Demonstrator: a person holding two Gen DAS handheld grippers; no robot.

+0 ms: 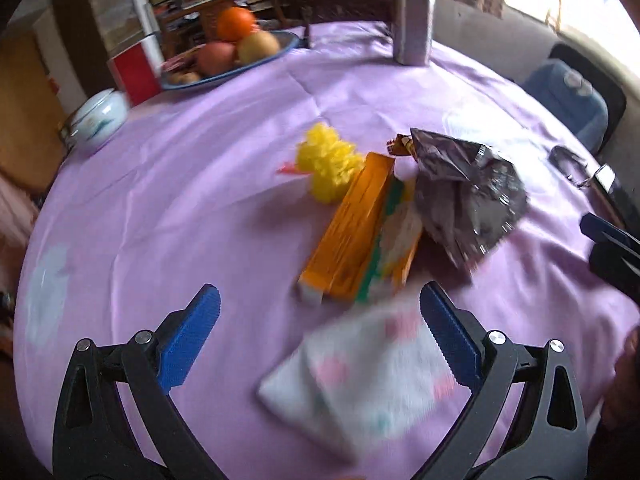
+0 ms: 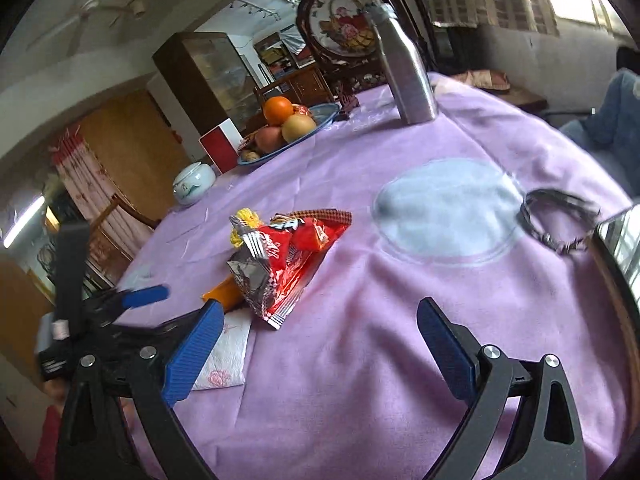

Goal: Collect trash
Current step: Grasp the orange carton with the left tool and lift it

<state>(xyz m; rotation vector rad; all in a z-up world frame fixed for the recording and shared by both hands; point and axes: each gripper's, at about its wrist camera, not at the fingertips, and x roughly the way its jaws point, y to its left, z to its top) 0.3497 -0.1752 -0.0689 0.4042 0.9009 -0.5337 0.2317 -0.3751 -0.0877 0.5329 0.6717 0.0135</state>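
Note:
Trash lies in a heap on the purple tablecloth (image 1: 180, 200). An orange box (image 1: 352, 236) lies flat with a crumpled foil snack bag (image 1: 468, 196) to its right and a yellow crumpled wad (image 1: 328, 164) behind it. A white tissue pack with pink print (image 1: 360, 376) lies nearest. My left gripper (image 1: 320, 316) is open, just above the tissue pack. In the right wrist view the red snack bag (image 2: 288, 264), orange box (image 2: 224, 294) and tissue pack (image 2: 224, 356) lie left of my open, empty right gripper (image 2: 320, 332).
A fruit plate (image 1: 232, 56) with an orange and apples, a red box (image 1: 134, 70) and a white lidded jar (image 1: 98, 118) stand at the far left. A metal bottle (image 1: 412, 12) stands at the back. A bangle (image 2: 556, 220) and a mirror or tray edge (image 2: 620, 248) lie at the right.

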